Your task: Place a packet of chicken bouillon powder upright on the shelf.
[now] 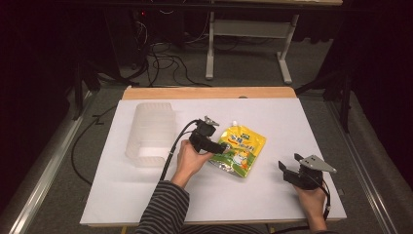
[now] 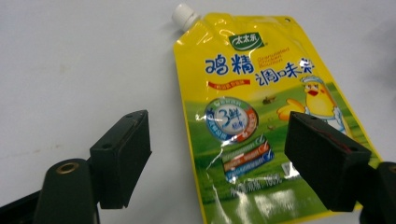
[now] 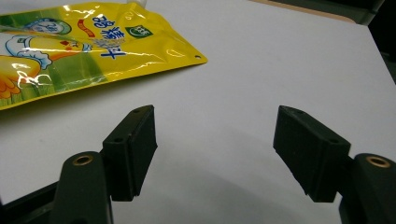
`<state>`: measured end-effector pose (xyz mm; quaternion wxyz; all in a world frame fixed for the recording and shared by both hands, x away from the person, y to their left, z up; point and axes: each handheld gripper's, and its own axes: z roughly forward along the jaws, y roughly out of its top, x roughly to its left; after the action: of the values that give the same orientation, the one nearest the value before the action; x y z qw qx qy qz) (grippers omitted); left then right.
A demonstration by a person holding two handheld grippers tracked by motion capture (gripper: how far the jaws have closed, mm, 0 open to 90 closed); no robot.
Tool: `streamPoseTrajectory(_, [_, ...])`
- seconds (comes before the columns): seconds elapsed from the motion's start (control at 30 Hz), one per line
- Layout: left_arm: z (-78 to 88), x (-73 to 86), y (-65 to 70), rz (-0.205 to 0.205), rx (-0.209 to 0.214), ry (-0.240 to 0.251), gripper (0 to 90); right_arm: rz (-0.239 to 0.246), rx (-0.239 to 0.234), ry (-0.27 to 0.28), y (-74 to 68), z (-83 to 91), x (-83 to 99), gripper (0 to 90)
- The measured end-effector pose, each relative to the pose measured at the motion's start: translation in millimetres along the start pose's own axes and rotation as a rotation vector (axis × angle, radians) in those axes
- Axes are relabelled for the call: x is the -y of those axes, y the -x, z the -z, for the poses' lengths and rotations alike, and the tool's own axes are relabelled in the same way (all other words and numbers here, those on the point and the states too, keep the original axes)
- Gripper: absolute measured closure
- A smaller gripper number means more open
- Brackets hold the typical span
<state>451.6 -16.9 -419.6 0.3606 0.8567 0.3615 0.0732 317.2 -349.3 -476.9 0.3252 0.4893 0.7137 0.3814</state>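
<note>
A yellow and green spouted pouch [image 1: 239, 147] with a white cap lies flat on the white board, near its middle. My left gripper [image 1: 223, 146] hovers at the pouch's left edge. In the left gripper view the jaws [image 2: 219, 128] stand wide open over the lower half of the pouch [image 2: 261, 84], one jaw on each side, with nothing pinched. My right gripper [image 1: 288, 162] rests near the front right of the board, apart from the pouch. The right gripper view shows it [image 3: 215, 121] open over bare board, with the pouch [image 3: 70, 42] lying farther off at upper left.
A translucent plastic bin [image 1: 151, 134] stands on the left part of the white board [image 1: 272, 112]. A wooden strip [image 1: 209, 92] runs along the board's far edge. Cables and a table frame lie on the floor beyond.
</note>
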Motion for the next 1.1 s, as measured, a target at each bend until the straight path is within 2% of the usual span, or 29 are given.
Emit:
streamPoseTrajectory(0.1, [-9.3, -6.5, -0.7, 0.005, 0.024, -0.023, 23.5, 0.006, 0.001, -0.005, -0.1, -0.2, -0.1, 30.5])
streamPoseTrajectory(0.23, [-20.7, -11.6, -4.0, 0.033, 0.058, -0.016, 23.0, 0.011, 0.003, -0.009, -0.5, -0.7, -0.2, 30.7])
streamPoseTrajectory(0.33, [-32.3, -15.5, -4.7, 0.035, 0.051, -0.051, 23.0, 0.012, 0.008, -0.022, -2.2, -1.4, -0.5, 30.9])
streamPoseTrajectory(0.43, [-42.4, -17.0, -7.9, 0.075, 0.081, -0.058, 23.0, 0.014, 0.01, -0.021, -2.3, -1.5, -0.5, 31.1])
streamPoseTrajectory(0.47, [-47.9, -17.2, -10.4, 0.087, 0.087, -0.076, 23.0, 0.015, 0.01, -0.022, -2.3, -1.6, -0.5, 31.1])
streamPoseTrajectory(0.6, [-56.6, -17.9, -14.1, 0.103, 0.087, -0.104, 23.2, 0.022, 0.012, -0.028, -2.7, -2.2, -1.0, 31.2])
streamPoseTrajectory(0.63, [-60.5, -19.0, -16.1, 0.122, 0.107, -0.112, 23.4, 0.023, 0.014, -0.026, -3.3, -2.6, -0.8, 31.3])
streamPoseTrajectory(0.83, [-70.6, -20.2, -11.3, 0.118, 0.132, -0.16, 23.5, 0.028, 0.019, -0.041, -4.4, -3.1, -1.2, 31.6])
streamPoseTrajectory(0.87, [-70.9, -20.2, -10.5, 0.117, 0.129, -0.155, 23.5, 0.028, 0.019, -0.041, -4.4, -3.1, -1.2, 31.6])
streamPoseTrajectory(0.97, [-69.3, -20.5, -10.3, 0.115, 0.13, -0.169, 30.1, 0.04, 0.02, -0.042, -4.9, -3.7, -1.3, 31.7])
streamPoseTrajectory(1.07, [-68.0, -21.1, -8.8, 0.11, 0.131, -0.188, 40.3, 0.047, 0.024, -0.047, -5.0, -4.4, -1.5, 31.8])
streamPoseTrajectory(1.1, [-67.6, -21.2, -7.9, 0.11, 0.139, -0.195, 40.3, 0.047, 0.024, -0.047, -5.0, -4.4, -1.5, 31.8])
